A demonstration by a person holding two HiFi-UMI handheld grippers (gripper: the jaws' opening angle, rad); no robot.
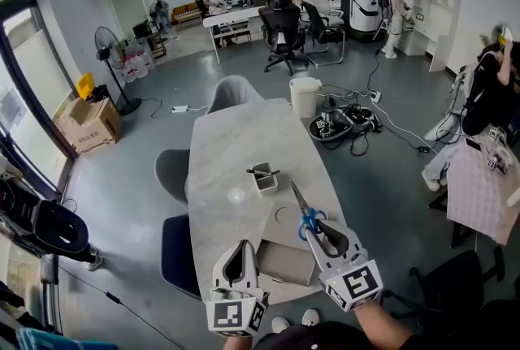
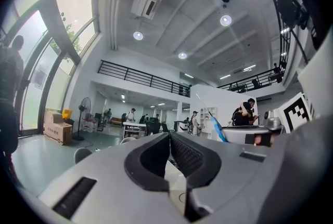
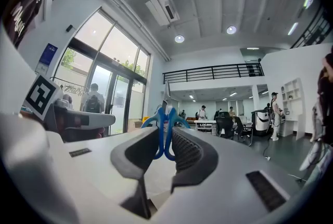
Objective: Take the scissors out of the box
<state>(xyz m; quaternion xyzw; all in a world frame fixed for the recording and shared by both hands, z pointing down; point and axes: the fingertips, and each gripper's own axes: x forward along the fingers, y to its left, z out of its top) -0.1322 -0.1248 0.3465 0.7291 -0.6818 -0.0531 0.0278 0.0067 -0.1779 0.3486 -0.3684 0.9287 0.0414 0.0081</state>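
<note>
Right claw (image 1: 314, 229) is pinched on the blue handle loops of the scissors (image 1: 304, 210), which sit squeezed between its jaws in the right gripper view (image 3: 165, 127). They hang just above the table (image 1: 223, 145), already outside the box (image 1: 264, 178). The box stands ahead of this claw and a little to its left, clear of the blade tip, with some dark item across its top.

The hold looks risky to me. Only the thin loops are caught and all the blade length sticks out beyond the jaws, so a quick swing or a slackened squeeze could let the scissors pivot or slide out. A low pass could also knock the tip on the table or the box.

Their long axis runs forward from the claw, handles at the jaws. The tip points ahead and slightly left toward the box, and the blades look closed.

Left claw (image 1: 240, 252) sits beside the right one, jaws pressed together on nothing (image 2: 169, 140).
</note>
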